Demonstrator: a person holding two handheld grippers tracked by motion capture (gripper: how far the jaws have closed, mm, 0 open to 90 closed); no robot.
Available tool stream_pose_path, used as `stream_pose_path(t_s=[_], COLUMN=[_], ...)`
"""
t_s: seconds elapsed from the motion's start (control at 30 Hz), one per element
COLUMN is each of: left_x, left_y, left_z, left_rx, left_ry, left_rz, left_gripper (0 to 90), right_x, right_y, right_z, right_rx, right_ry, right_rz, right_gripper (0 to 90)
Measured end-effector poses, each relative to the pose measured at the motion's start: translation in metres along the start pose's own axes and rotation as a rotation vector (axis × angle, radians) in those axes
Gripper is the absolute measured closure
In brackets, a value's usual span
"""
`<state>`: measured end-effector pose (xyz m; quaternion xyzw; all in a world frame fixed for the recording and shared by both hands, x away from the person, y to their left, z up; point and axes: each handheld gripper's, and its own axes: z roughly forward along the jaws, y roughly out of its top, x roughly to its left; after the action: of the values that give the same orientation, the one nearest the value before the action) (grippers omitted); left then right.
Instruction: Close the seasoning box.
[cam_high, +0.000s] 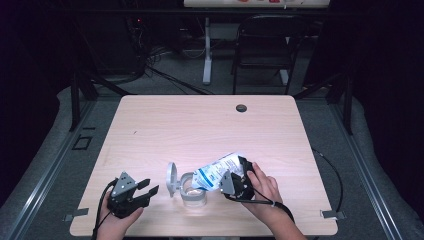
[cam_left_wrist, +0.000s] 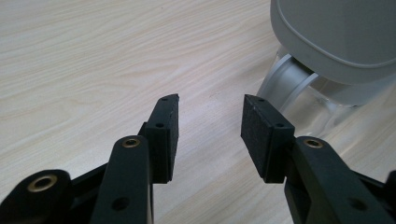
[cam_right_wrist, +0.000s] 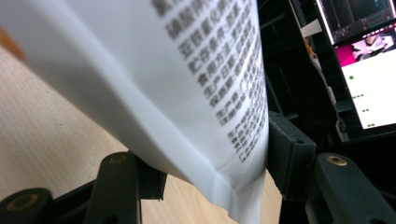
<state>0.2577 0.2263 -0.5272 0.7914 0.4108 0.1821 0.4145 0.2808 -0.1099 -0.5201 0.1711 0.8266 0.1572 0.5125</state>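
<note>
A clear round container (cam_high: 193, 192) stands near the table's front edge, its grey hinged lid (cam_high: 172, 178) flipped up on its left side. A white and blue printed pouch (cam_high: 216, 172) is tilted over the container's mouth, held at its far end by my right gripper (cam_high: 241, 175), shut on it. In the right gripper view the white pouch (cam_right_wrist: 187, 79) with black print sits pinched between the two jaws. My left gripper (cam_high: 148, 187) rests on the table left of the container, open and holding nothing. Its view shows the lid (cam_left_wrist: 336, 37) and clear container (cam_left_wrist: 322, 100) just ahead to the right.
The light wood table (cam_high: 200, 125) has a dark round grommet hole (cam_high: 241, 108) near its far edge. Beyond it stand a black chair (cam_high: 265, 45) and a white desk leg (cam_high: 206, 50). Cables trail from both grippers off the front edge.
</note>
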Motion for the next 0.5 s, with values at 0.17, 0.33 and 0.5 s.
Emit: stream_pose_path(t_s=[0.17,0.33,0.5], left_x=[0.0008,0.0008,0.001], left_y=[0.0,-0.0001,0.0], left_z=[-0.0005,-0.0005,-0.0005], left_rx=[0.002,0.002,0.002], left_ry=[0.003,0.002,0.002], left_rz=[-0.001,-0.002,-0.002], left_gripper=[57.1,57.1,57.1], right_x=[0.0008,0.0013,0.0009], right_y=[0.0029,0.0054,0.0073], right_z=[-0.0003,0.0004,0.0002], right_rx=[0.005,-0.009,-0.007], right_ry=[-0.022,-0.037,-0.053], right_rz=[-0.024,-0.024,-0.035], right_gripper=[46.6,46.7,46.7])
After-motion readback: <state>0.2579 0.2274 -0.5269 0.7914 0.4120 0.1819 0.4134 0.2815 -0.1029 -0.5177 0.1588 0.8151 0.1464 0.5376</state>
